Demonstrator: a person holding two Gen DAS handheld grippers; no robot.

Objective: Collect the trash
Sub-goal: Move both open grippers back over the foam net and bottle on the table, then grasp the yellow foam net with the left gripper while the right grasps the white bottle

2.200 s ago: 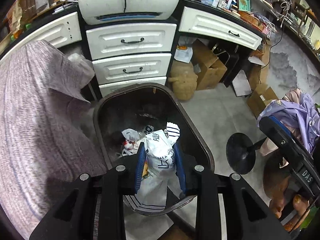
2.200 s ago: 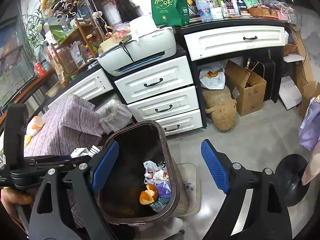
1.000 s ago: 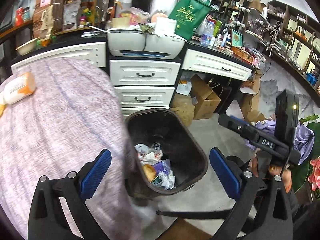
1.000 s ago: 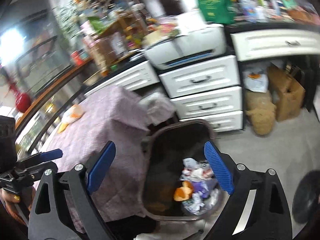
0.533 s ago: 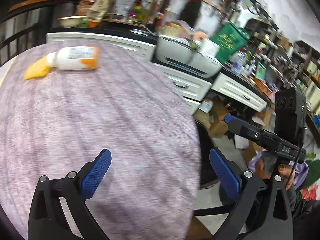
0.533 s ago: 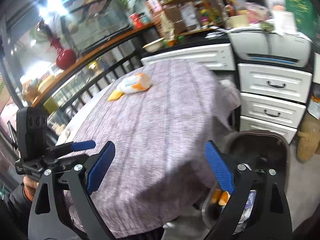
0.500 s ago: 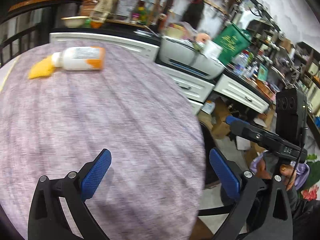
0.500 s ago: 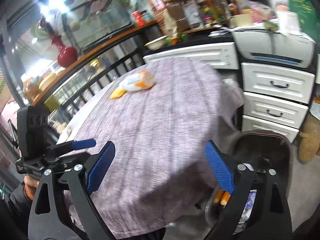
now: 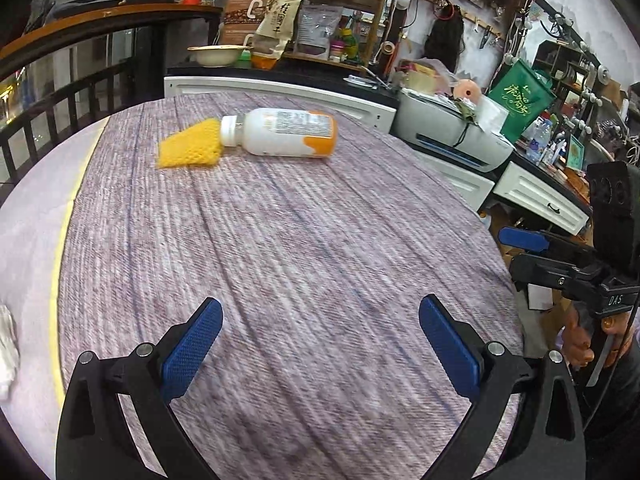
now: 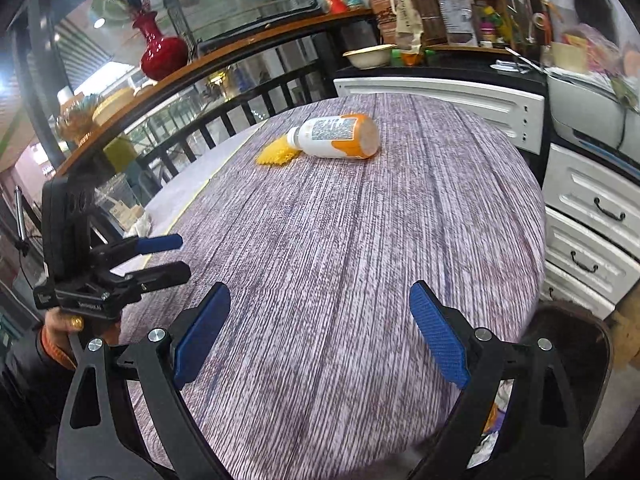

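A white plastic bottle with an orange label [image 9: 282,132] lies on its side at the far end of the round table with the purple striped cloth [image 9: 300,264]. A yellow foam net [image 9: 188,149] touches its cap. Both also show in the right wrist view, the bottle [image 10: 336,137] and the net [image 10: 277,154]. My left gripper [image 9: 320,344] is open and empty over the near part of the table. My right gripper [image 10: 320,336] is open and empty, also well short of the bottle. The dark trash bin [image 10: 576,340] stands on the floor at the table's right edge.
White drawers [image 10: 592,216] and a printer [image 9: 452,128] stand right of the table. A black railing [image 10: 224,120] runs behind it. A crumpled white piece [image 9: 8,344] lies at the table's left edge. The left gripper appears in the right wrist view [image 10: 160,256].
The left gripper let go of the white wrapper into the bin and opened. Both grippers swung from over the bin to over the table, now facing the bottle.
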